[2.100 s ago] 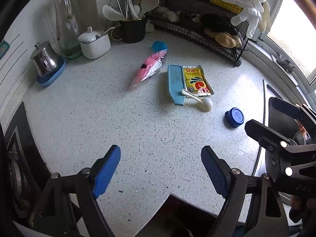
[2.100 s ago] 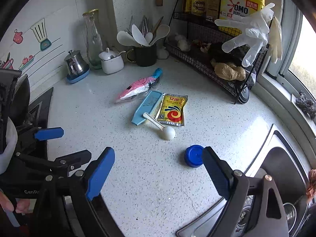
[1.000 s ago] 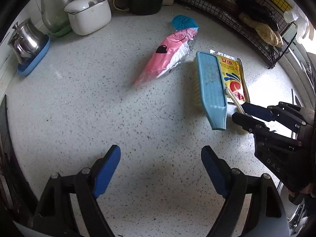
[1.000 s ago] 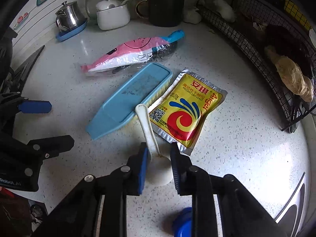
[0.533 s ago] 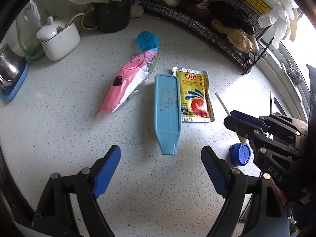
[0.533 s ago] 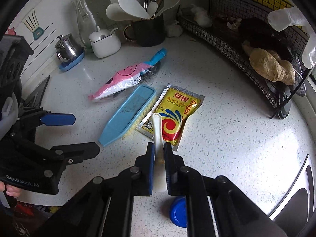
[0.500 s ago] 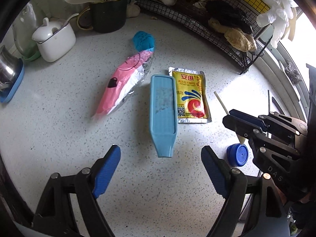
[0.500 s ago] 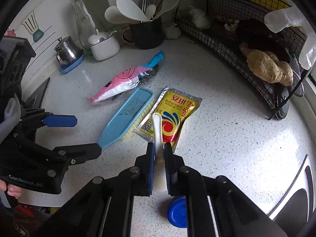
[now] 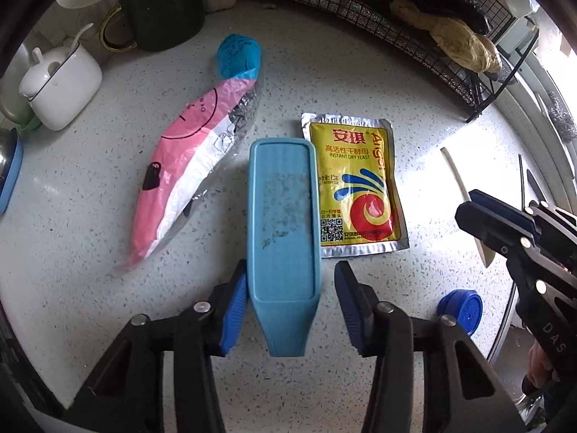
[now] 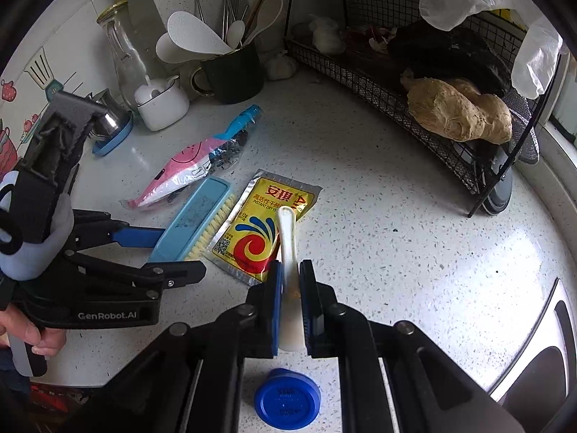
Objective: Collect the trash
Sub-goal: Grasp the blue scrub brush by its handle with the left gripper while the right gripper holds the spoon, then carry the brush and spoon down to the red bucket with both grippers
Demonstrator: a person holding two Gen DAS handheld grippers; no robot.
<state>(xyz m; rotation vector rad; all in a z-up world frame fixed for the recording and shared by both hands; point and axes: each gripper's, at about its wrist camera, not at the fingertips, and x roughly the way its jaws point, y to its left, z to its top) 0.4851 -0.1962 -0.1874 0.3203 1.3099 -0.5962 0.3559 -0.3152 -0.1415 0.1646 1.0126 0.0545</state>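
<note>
Early going, I'd say, with most of the litter lying on the speckled counter (image 9: 90, 216): the pink plastic wrapper (image 9: 187, 176) on the far left, the blue scrub brush (image 9: 283, 223) beside it, the yellow yeast packet (image 9: 355, 187) just right of the brush, and the small blue bottle cap (image 10: 286, 398) nearest me. One piece is up: my right gripper (image 10: 290, 297) is clamped tight on the white plastic spoon (image 10: 288, 252), its handle jutting forward above the packet. My left gripper (image 9: 290, 305) is partly open, straddling the brush's narrow end, one pad right against its side, nothing gripped yet. That brush is long, rigid, scuffed on its back, with pale bristles underneath
</note>
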